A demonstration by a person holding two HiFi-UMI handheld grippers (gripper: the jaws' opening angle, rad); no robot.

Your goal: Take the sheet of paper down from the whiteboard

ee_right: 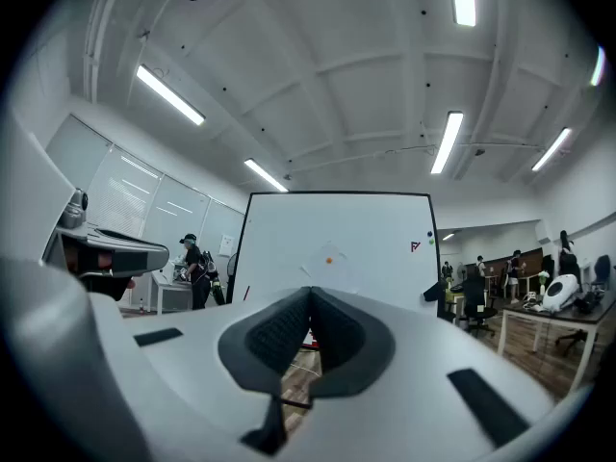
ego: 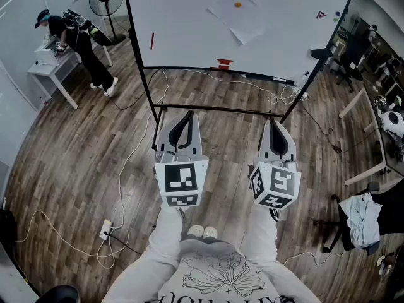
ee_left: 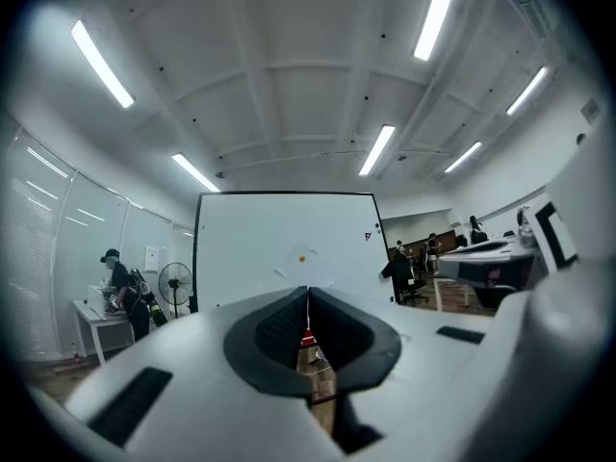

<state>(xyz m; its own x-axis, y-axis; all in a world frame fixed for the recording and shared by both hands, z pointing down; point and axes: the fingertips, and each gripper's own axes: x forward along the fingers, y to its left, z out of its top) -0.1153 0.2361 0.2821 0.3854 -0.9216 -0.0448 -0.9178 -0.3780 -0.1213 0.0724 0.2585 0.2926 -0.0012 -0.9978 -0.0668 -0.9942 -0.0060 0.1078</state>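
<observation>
Paper [ego: 240, 16] hangs in the middle of the whiteboard [ego: 183, 27] under an orange magnet [ego: 237, 5], not yet taken down, with left gripper [ego: 187, 114] and right gripper [ego: 273, 122] both clenched empty, well apart from it.

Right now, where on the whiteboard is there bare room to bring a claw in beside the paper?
The whiteboard is bare left of the paper, as far as the red marker, and below it down to the red eraser. Right of it is bare up to the small logo. Cables crowd the floor under the board.
</observation>
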